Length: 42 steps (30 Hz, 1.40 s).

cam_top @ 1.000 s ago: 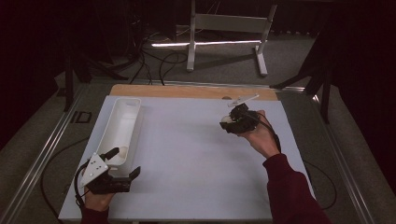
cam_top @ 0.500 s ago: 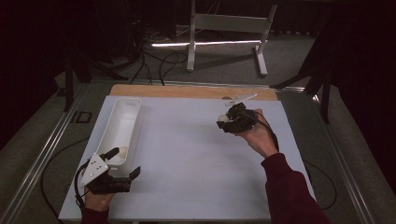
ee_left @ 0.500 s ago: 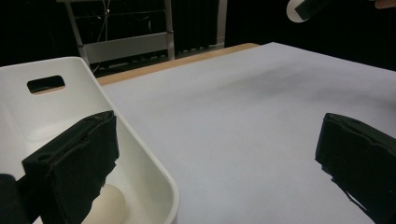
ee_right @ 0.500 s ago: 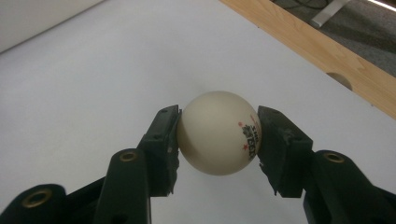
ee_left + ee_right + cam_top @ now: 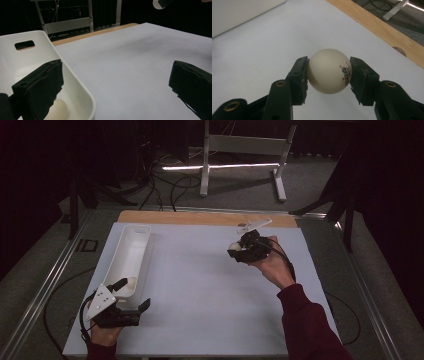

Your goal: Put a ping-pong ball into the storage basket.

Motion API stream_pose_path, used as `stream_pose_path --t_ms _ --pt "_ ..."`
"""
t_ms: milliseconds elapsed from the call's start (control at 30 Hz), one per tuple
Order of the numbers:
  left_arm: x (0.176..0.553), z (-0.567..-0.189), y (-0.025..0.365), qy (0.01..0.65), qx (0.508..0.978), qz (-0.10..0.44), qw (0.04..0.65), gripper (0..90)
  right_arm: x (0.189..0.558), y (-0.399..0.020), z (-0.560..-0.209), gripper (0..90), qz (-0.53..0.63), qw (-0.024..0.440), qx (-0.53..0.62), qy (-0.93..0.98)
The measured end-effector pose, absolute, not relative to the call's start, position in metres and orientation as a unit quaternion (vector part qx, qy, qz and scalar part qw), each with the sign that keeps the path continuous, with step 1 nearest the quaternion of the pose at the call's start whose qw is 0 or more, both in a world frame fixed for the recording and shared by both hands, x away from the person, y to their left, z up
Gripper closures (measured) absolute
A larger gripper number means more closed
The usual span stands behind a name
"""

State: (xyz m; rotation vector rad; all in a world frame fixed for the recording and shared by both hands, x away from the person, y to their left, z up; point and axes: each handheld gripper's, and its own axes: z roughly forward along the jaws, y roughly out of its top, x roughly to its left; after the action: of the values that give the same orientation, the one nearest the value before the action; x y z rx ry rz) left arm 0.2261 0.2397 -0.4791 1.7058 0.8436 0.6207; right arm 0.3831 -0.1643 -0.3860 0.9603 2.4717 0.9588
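A cream table-tennis ball with small red and black print sits clamped between the two black jaws of my right gripper. In the high view that gripper hangs above the right half of the white table, the ball at its tip. My left gripper rests at the near left corner, open, its jaws spread wide. One jaw reaches over the near end of a long white bin. A second cream ball lies in that bin, under the left jaw.
A wooden strip runs along the table's far edge. A small clear plate lies just beyond the right gripper. Cables and a metal stand are on the floor behind the table.
The right gripper has drifted slightly left with the ball in it. The left gripper has stayed put.
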Motion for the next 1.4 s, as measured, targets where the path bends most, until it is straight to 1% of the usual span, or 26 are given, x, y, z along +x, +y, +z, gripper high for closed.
stream_pose_path --t_ms 1400 --pt "0.226 -0.479 0.24 0.355 0.718 0.261 0.539 0.3 0.377 -0.136 -0.373 50.8 0.362 0.142 0.303 0.87"
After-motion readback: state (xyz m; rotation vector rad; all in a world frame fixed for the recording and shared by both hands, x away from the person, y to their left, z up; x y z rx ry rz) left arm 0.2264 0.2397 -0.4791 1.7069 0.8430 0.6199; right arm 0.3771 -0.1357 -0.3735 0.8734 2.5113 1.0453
